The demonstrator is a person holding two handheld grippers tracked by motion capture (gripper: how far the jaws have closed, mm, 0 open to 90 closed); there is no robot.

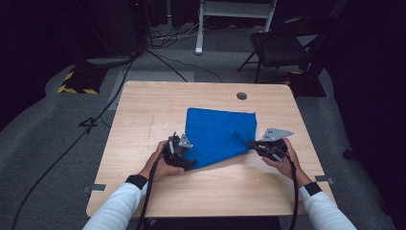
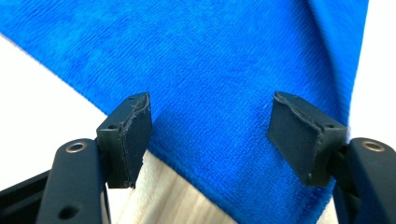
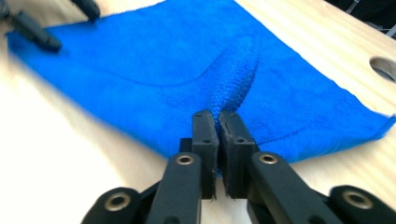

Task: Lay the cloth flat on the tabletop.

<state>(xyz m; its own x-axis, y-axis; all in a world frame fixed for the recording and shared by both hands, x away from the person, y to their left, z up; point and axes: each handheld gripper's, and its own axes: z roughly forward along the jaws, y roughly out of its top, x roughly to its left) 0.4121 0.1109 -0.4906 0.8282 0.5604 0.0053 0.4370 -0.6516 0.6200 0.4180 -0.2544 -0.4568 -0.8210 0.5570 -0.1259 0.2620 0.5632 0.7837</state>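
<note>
Now your left gripper [image 1: 184, 155] sits released at the lower left corner of the blue cloth [image 1: 218, 134], mid-frame on the table [image 1: 143, 105]. Your right gripper [image 1: 253, 145] pinches its right edge, making a fold.

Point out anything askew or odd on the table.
The blue cloth lies askew on the table, its near edge running diagonally. The right gripper is shut on its edge, raising a bunched ridge there. The left gripper is open over the opposite corner. No damage or spill shows.

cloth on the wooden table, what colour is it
Solid bright blue terry cloth; clearest in the right gripper view.
</note>
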